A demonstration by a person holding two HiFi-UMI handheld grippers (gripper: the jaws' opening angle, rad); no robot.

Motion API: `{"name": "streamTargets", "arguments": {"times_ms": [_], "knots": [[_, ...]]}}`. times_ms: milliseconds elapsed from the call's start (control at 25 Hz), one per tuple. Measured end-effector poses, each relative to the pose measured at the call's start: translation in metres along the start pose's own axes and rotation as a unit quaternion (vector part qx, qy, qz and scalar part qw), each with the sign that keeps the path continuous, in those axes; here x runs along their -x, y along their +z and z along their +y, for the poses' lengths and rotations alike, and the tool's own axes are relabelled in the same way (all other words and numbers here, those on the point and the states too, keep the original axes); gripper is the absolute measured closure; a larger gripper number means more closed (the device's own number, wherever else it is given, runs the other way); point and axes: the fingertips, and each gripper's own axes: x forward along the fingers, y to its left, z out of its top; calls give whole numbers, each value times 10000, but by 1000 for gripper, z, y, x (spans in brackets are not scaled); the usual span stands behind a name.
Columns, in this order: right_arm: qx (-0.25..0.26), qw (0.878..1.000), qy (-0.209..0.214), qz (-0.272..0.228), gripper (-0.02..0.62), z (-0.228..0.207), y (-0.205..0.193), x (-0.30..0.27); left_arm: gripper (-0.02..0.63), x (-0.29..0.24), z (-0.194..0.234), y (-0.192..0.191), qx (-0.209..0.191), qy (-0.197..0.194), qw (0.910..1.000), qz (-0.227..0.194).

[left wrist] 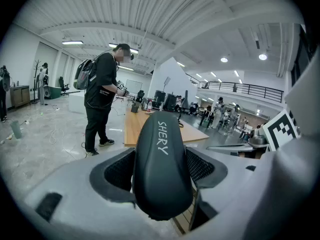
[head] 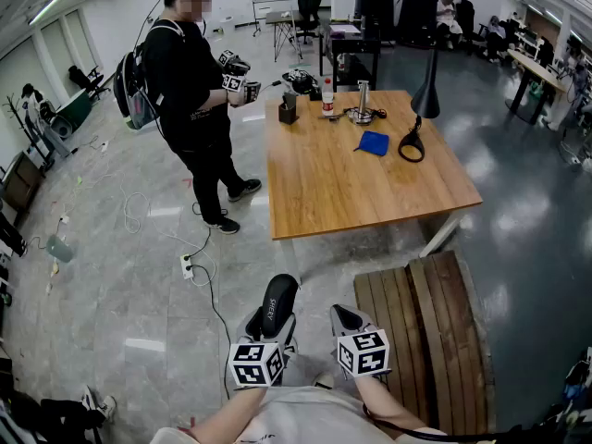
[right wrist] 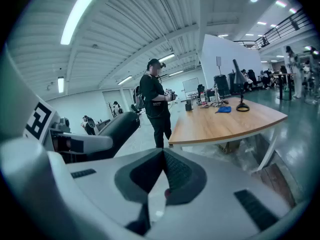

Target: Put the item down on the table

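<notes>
A black oblong case [head: 275, 303] with "SHERY" written on it sits between the pads of my left gripper [head: 269, 320], which is shut on it. In the left gripper view the case [left wrist: 159, 169] fills the middle and points toward the wooden table [left wrist: 131, 126]. Held low near my body, the case is well short of the table [head: 370, 202] and above the floor. My right gripper [head: 345, 320] hangs beside it on the right, shut and empty, its pads [right wrist: 172, 166] meeting at the tips. The right gripper view shows the case [right wrist: 117, 129] at its left.
The table carries a blue cloth [head: 374, 142], a black lamp [head: 425, 91], a black ring-shaped thing [head: 412, 146] and small items at its far edge. A person [head: 194, 91] with grippers stands at its left side. A wooden pallet [head: 425, 331] lies at my right; cables and a power strip [head: 187, 266] cross the floor.
</notes>
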Motion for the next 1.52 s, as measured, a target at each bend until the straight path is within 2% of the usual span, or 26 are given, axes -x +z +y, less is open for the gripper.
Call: {"name": "streamTargets", "arguments": {"times_ms": [280, 480, 720, 960, 1160, 1520], "knots": [[2, 9999, -116, 19, 592, -35, 24, -48, 278, -66, 17, 22, 75, -97, 9999, 1], [-88, 9996, -276, 39, 592, -60, 58, -97, 277, -124, 39, 60, 104, -343, 9994, 3], [-51, 9993, -354, -99, 592, -65, 112, -161, 278, -173, 74, 114, -163, -495, 9986, -57], [126, 9994, -293, -117, 592, -57, 141, -215, 277, -209, 107, 140, -197, -516, 9985, -51], [176, 9993, -315, 71, 592, -66, 146, -238, 278, -233, 109, 152, -118, -534, 9985, -37], [446, 9988, -123, 174, 592, -97, 182, -267, 277, -272, 103, 177, 35, -346, 9994, -86]]}}
